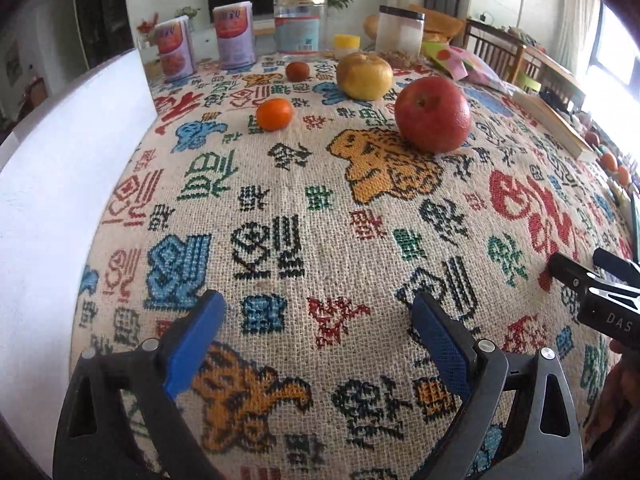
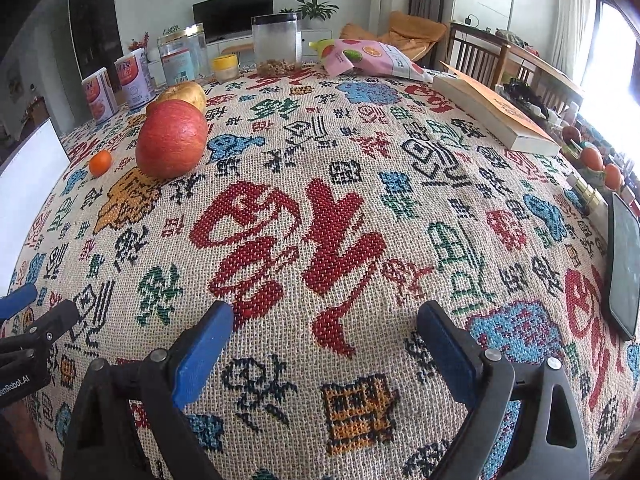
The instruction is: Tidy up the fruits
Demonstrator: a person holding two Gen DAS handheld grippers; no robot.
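- Hovering over the patterned worktop (image 1: 280, 208), left tongs (image 1: 316, 336) spread wide, nothing between the blue pads; right tongs (image 2: 326, 344) likewise wide apart and empty
- No earlier view to compare against; neither pair touches any fruit
- Fruit sits at the far side of the worktop, well apart from both tongs: red apple (image 1: 434, 114) nearest, yellowish apple (image 1: 364, 76) just behind it, small orange (image 1: 274, 114) off to its left, a small dark reddish fruit (image 1: 297, 71) farther back, kind unclear
- From the right wrist view the red apple (image 2: 172, 142) hides most of the yellowish one (image 2: 184, 94); the orange (image 2: 100, 163) lies beside it
- Handling, judged: red apple looks firm, smooth-skinned, fairly heavy for the pads, likely to roll; best taken across its widest middle, pads on opposite flanks, stem up
- Orange looks light with softer rind; gentle squeeze at its equator
- Yellowish apple appears wrinkled or dimpled at the top, maybe softer; bruising risk
- Looks: red apple blotchy red with paler streaks, stem dimple facing up; orange bright, glossy
- Jars, tins, a snack bag (image 2: 372, 58) and a book (image 2: 492, 114) line the far and right edges
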